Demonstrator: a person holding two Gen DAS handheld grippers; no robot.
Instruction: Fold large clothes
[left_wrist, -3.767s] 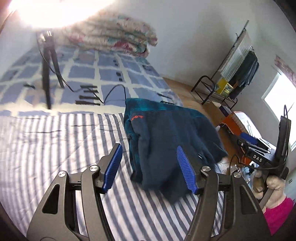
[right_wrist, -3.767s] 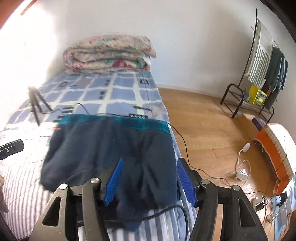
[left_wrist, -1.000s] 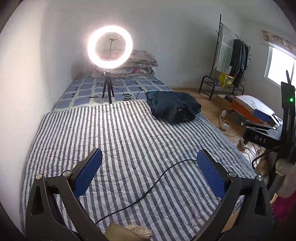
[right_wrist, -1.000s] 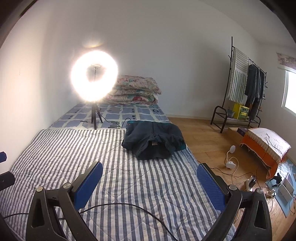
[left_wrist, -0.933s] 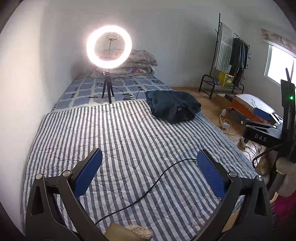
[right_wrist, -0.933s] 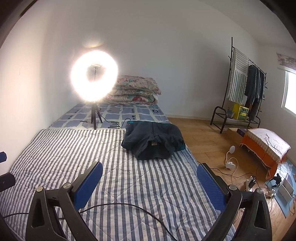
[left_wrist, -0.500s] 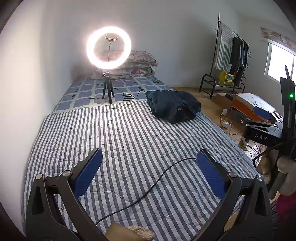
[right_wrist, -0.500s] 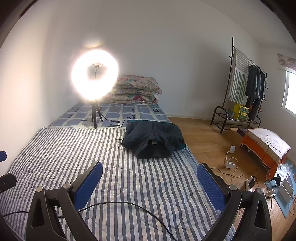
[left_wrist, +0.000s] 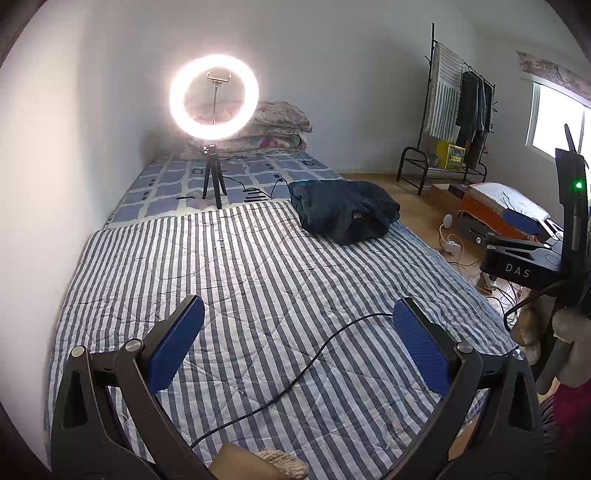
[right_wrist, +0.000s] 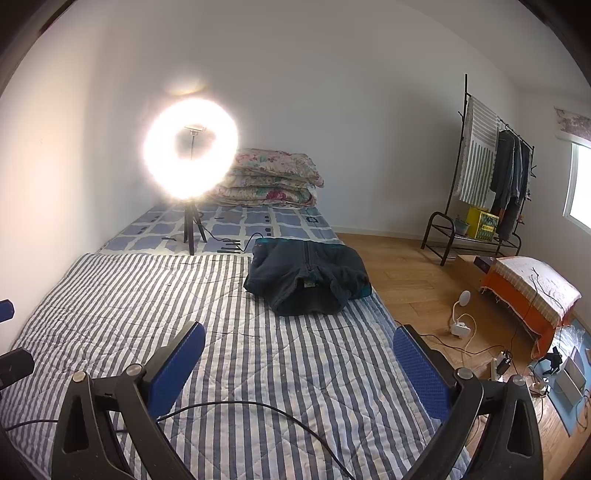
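The left gripper (left_wrist: 297, 339) and the right gripper (right_wrist: 299, 363) were both spread wide and held nothing, each raised above the near end of the striped quilt (left_wrist: 258, 280), well apart from the garment. A black cable (left_wrist: 295, 373) trailed across the quilt beneath the left gripper's fingers. The dark blue jacket (right_wrist: 308, 278) lay in a compact folded bundle at the far right edge of the quilt, near the tripod of the ring light (left_wrist: 214, 96), with folded bedding (right_wrist: 275, 177) stacked beyond. The fold itself appeared complete, and the step in hand was judged a pause away from the garment. Any next move would call for a fresh garment to be brought onto the bare stripes.
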